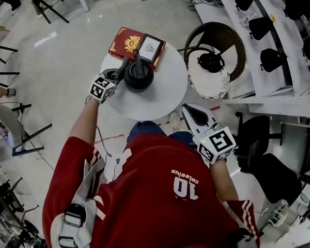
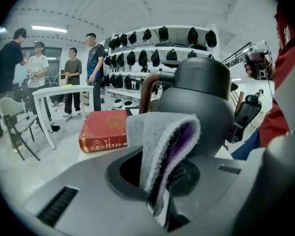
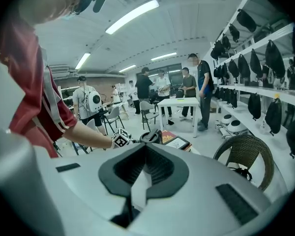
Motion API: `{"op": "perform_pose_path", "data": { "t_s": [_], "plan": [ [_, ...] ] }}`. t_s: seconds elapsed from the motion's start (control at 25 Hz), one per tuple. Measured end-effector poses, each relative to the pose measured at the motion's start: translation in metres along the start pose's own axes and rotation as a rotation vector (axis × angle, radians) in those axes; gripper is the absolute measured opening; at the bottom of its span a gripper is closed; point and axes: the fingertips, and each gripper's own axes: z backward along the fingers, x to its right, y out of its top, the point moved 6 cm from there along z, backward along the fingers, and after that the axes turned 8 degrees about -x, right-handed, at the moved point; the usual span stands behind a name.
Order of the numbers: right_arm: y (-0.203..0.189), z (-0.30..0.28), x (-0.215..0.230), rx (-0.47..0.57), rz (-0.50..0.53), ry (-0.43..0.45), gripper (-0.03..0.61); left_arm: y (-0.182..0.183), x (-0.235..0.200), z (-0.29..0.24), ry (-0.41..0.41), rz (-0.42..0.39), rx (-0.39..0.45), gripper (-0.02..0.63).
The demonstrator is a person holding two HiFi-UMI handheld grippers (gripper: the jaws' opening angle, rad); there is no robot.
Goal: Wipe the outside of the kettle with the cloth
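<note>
The kettle [image 1: 138, 77] stands near the middle of the round white table [image 1: 163, 94], a little to its left, handle up. The left gripper [image 1: 119, 74] is clamped on a folded grey cloth [image 2: 160, 141] with a purple inner face. It holds the free fold up against the kettle's left flank, though actual contact cannot be confirmed. The right gripper [image 1: 192, 112] hangs off the table's near right edge, close to the person's body, with its jaws drawn together on nothing.

The wipe seems to be at its start or only partly done. The cloth is at the left side only, and no view shows any cleaned area, so the near, right and far faces probably all remain.

A red book [image 1: 125, 41] with a small framed picture [image 1: 151, 48] on top lies just beyond the kettle at the table's far edge, which narrows the room there. The near and right parts of the tabletop are bare. A wicker chair [image 1: 238, 45] stands beyond the table's right edge.
</note>
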Motion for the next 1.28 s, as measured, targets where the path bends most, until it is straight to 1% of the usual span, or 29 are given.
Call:
{"op": "perform_pose_path", "data": {
  "t_s": [0.08, 0.28, 0.52, 0.84, 1.12, 1.28],
  "plan": [
    [-0.002, 0.002, -0.005, -0.005, 0.001, 0.005, 0.017, -0.003, 0.004, 0.003, 0.006, 0.006, -0.004, 0.041],
    [-0.003, 0.009, -0.018, -0.020, -0.001, 0.026, 0.017, -0.013, 0.014, 0.009, 0.009, 0.063, 0.014, 0.040],
    [-0.004, 0.019, -0.026, -0.016, -0.007, 0.045, 0.017, -0.024, 0.032, 0.022, 0.033, 0.124, 0.026, 0.041],
    [0.000, 0.016, -0.032, -0.010, 0.017, 0.120, 0.017, -0.038, 0.065, 0.033, 0.079, 0.168, 0.020, 0.041],
    [0.009, 0.014, -0.020, 0.012, 0.057, 0.207, 0.017, -0.041, 0.087, 0.032, 0.148, 0.246, 0.023, 0.041],
    [0.014, 0.011, -0.002, 0.037, 0.055, 0.238, 0.017, -0.040, 0.103, 0.030, 0.191, 0.258, 0.009, 0.041]
  ]
}}
